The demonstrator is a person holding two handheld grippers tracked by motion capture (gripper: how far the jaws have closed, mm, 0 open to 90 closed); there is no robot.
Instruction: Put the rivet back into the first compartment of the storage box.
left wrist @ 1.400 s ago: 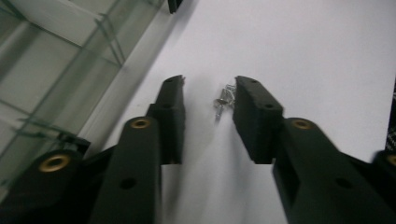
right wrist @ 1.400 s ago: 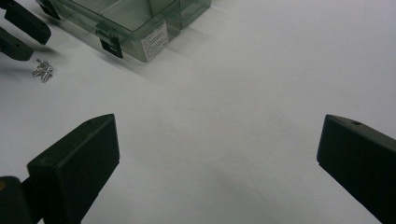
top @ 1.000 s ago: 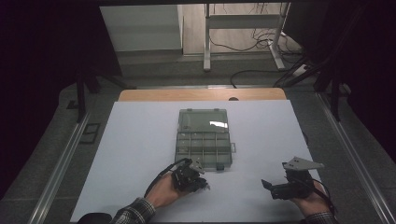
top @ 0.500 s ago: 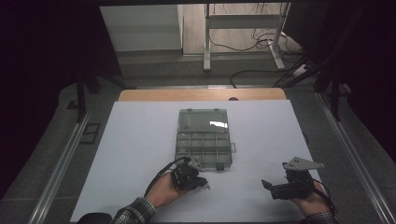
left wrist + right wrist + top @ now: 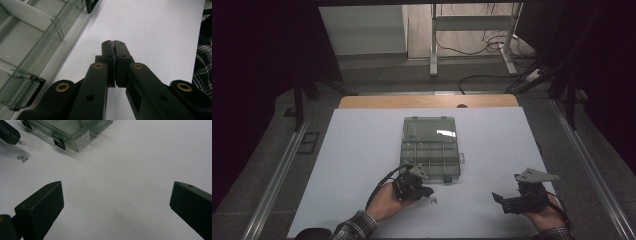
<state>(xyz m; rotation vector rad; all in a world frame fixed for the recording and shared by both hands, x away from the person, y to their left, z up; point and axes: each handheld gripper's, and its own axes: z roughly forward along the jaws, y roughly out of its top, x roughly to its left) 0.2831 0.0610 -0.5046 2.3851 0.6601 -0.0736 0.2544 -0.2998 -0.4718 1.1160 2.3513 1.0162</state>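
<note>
My right gripper (image 5: 117, 202) gapes; its view shows my left gripper (image 5: 8, 133) pinching one screw (image 5: 22, 142), a small clump (image 5: 22, 157) beside it.

My desk (image 5: 362, 150) is covered by a white sheet, with a strip of wood (image 5: 427, 101) bare at its far edge. Grey floor (image 5: 272, 150) runs along both sides, with a metal rail (image 5: 274, 180) on the left and another (image 5: 592, 170) on the right. Beyond the far edge stand a white cabinet (image 5: 362, 30) and a metal frame (image 5: 472, 35), with cables (image 5: 482, 80) on the lit floor. Both far corners lie in darkness.
</note>
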